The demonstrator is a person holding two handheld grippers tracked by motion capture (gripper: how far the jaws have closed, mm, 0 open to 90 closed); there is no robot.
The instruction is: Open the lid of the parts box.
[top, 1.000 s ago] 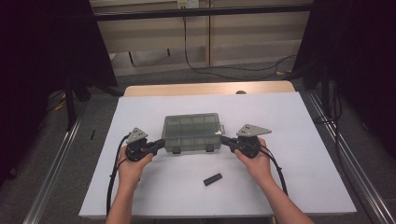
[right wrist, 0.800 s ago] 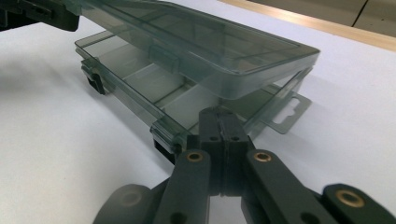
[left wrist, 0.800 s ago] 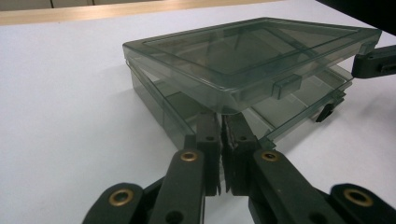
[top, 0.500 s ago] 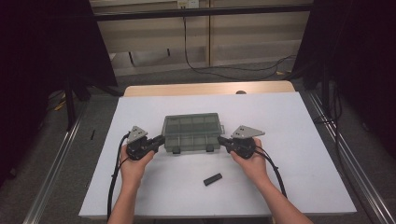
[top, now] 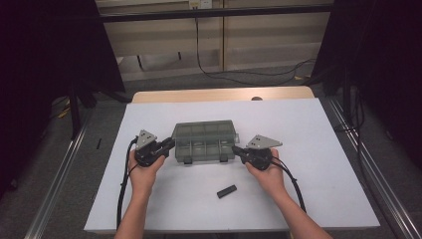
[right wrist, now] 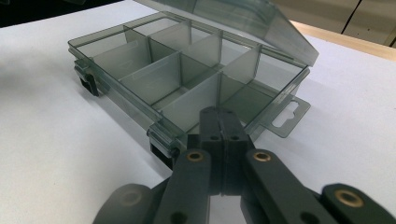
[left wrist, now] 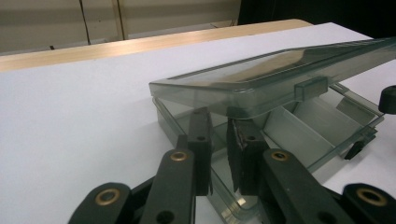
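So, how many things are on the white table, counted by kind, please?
Clear compartment box, lid partly raised: 1
Small black block: 1
Hand-held grippers, left gripper and right gripper: 2
Total: 4

You worked under soft overhead light; the white bench (top: 318, 149) was evenly bright in the high view, while the room around it fell into near black; shadows under your hands were faint. In both gripper views the fingers (left wrist: 201, 154) nearest the lens were slightly soft; the clear box lid (left wrist: 280, 79) caught warm reflections; no strong glare showed.
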